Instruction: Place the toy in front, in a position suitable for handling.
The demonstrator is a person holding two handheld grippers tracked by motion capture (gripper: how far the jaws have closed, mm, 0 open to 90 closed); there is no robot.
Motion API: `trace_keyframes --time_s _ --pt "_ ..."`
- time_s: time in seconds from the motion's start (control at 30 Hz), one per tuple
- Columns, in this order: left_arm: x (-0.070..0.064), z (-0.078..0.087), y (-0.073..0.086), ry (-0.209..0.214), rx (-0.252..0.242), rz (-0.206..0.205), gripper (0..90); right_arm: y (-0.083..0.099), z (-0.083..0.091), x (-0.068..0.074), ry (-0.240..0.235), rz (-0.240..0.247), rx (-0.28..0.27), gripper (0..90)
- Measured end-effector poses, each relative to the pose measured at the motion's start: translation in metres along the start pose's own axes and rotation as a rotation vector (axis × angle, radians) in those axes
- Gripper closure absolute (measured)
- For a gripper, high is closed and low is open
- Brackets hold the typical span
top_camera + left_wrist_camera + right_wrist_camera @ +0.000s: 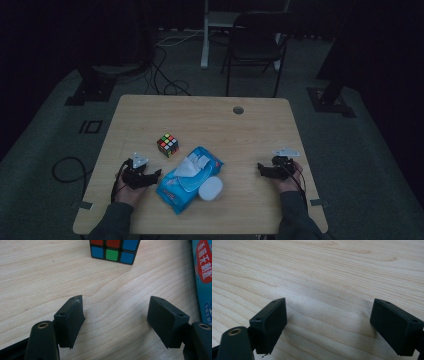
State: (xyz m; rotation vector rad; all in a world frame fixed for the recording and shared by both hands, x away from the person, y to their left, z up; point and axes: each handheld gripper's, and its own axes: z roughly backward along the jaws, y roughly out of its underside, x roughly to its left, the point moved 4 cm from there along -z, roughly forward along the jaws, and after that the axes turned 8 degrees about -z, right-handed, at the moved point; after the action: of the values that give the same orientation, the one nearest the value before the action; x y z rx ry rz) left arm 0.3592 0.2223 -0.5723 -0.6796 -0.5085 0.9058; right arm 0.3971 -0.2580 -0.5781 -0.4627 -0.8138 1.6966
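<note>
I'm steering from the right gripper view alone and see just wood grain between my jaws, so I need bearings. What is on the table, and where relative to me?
Observer: A blue wipes pack lies mid-table, between the right gripper and the left gripper, apart from both.
Operator: Is anything lying against that pack?
Observer: A white round lid or container sits at the pack's near right edge, touching or overlapping it.
Operator: What's the other gripper doing?
Observer: In the left gripper view its jaws are wide open, nothing between them, and a Rubik's cube stands ahead of them.
</note>
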Motion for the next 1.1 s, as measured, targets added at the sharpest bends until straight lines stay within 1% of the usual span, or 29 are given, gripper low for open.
trace_keyframes --time_s 0.13,0.27,0.3,0.33,0.37,0.43,0.47,0.5,0.53,0.57,0.6,0.67,0.77,0.87,1.0,1.03,1.07,1.1 --pt "-0.001 0.001 0.001 -0.003 0.002 0.005 30.9 0.000 0.000 0.000 -0.002 0.002 0.001 14.0" --pt "-0.002 0.004 0.001 -0.004 0.012 0.007 34.8 0.000 0.000 0.000 -0.006 0.006 0.001 14.0" --pt "-0.002 0.005 0.002 -0.002 0.013 0.014 35.3 0.000 0.000 0.000 -0.007 0.007 0.000 14.0" --pt "-0.001 0.007 0.003 0.021 0.009 0.039 35.4 0.000 0.000 0.000 -0.007 0.008 0.000 14.0" --pt "-0.001 0.009 0.003 0.027 0.009 0.050 36.1 0.000 0.000 0.000 -0.007 0.008 0.000 14.0" --pt "0.000 0.014 0.004 0.034 -0.004 0.069 36.2 0.000 0.000 0.000 -0.007 0.008 0.000 14.0" --pt "0.000 0.017 0.003 0.037 -0.019 0.079 36.2 0.000 0.000 0.000 -0.007 0.008 0.000 14.0" --pt "-0.001 0.020 0.003 0.037 -0.031 0.083 36.2 0.000 0.000 0.000 -0.008 0.008 0.000 14.0" --pt "-0.001 0.020 0.003 0.037 -0.031 0.083 36.1 0.000 0.000 0.000 -0.007 0.008 0.000 14.0" --pt "-0.002 0.027 0.003 0.032 -0.050 0.091 36.1 0.000 0.000 0.000 -0.007 0.007 0.000 14.0" --pt "-0.003 0.030 0.003 0.032 -0.060 0.092 36.1 0.000 0.000 0.000 -0.007 0.008 0.000 14.0" --pt "-0.005 0.033 0.002 0.033 -0.065 0.088 35.8 0.000 0.000 0.000 -0.007 0.008 0.000 14.0" --pt "-0.013 0.039 0.000 0.035 -0.080 0.076 35.1 0.000 0.000 0.000 -0.007 0.008 0.000 14.0" --pt "-0.016 0.043 -0.001 0.035 -0.086 0.064 34.4 0.000 0.000 0.000 -0.007 0.008 0.000 14.0" --pt "-0.026 0.052 -0.007 0.047 -0.116 0.054 33.5 0.000 0.000 0.000 -0.007 0.008 0.000 14.0" --pt "-0.032 0.058 -0.010 0.054 -0.127 0.041 32.9 0.000 0.000 0.000 -0.007 0.008 0.000 14.0" --pt "-0.032 0.058 -0.010 0.054 -0.127 0.041 33.5 0.000 0.000 0.000 -0.007 0.008 0.000 14.0" --pt "-0.037 0.063 -0.011 0.026 -0.128 0.025 33.7 0.000 0.000 0.000 -0.007 0.008 0.000 14.0"
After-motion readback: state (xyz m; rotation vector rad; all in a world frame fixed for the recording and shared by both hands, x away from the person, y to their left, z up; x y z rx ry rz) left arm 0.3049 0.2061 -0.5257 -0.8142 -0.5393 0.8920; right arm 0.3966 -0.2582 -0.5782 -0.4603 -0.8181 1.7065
